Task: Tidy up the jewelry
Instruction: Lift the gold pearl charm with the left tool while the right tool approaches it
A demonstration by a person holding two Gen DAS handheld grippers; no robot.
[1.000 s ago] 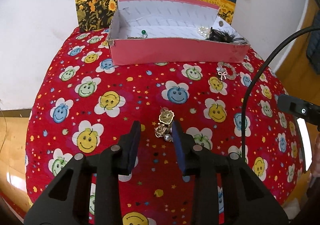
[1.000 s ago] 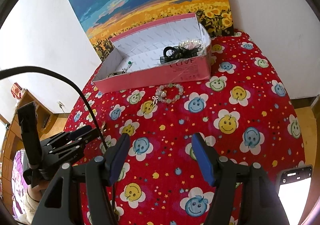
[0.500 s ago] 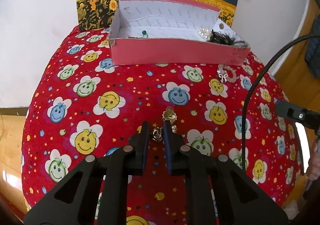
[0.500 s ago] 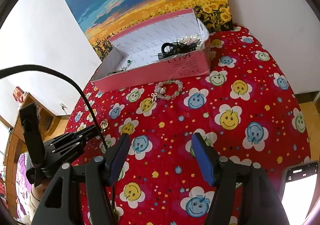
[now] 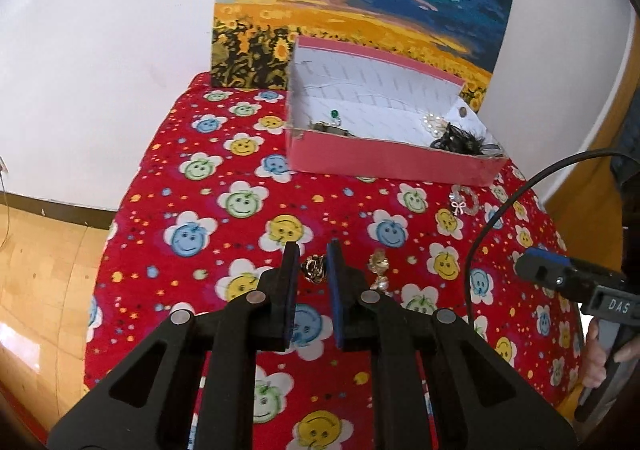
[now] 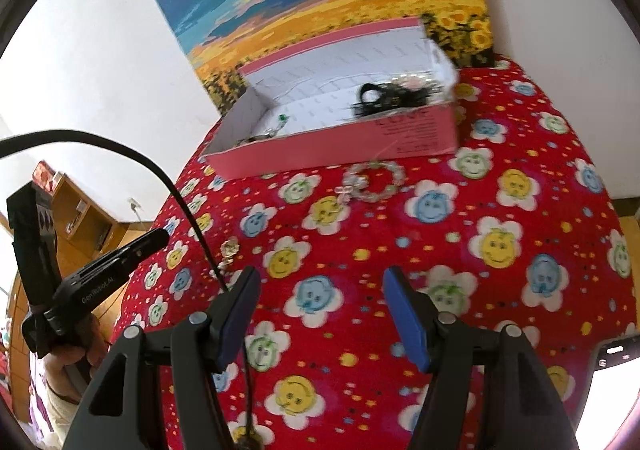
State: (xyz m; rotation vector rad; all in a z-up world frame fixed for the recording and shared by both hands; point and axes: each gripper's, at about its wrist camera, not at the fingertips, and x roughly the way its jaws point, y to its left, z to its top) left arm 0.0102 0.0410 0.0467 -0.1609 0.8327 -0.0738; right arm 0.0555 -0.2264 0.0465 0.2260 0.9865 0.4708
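Note:
My left gripper [image 5: 313, 256] is shut on a small gold earring [image 5: 315, 269] and holds it above the red smiley-flower cloth [image 5: 240, 234]. A second gold earring with a pearl [image 5: 379, 270] lies on the cloth just to its right; it also shows in the right wrist view [image 6: 229, 251]. A clear bead bracelet with a bow charm [image 6: 372, 179] lies in front of the open pink box [image 5: 392, 157]. The box holds a green-stone ring [image 5: 334, 114], pearls [image 5: 432, 122] and a black hair tie [image 5: 460, 139]. My right gripper [image 6: 318, 302] is open and empty above the cloth.
A sunflower painting [image 5: 360, 9] leans on the white wall behind the box. A black cable [image 5: 504, 201] arcs over the table's right side. The cloth drops off to a wooden floor [image 5: 40, 270] at left. A phone [image 6: 614, 378] lies at the front right.
My left gripper closed on one gold earring, lifted it off the cloth and shifted left, leaving the pearl earring behind. My right gripper drifted slightly, still open.

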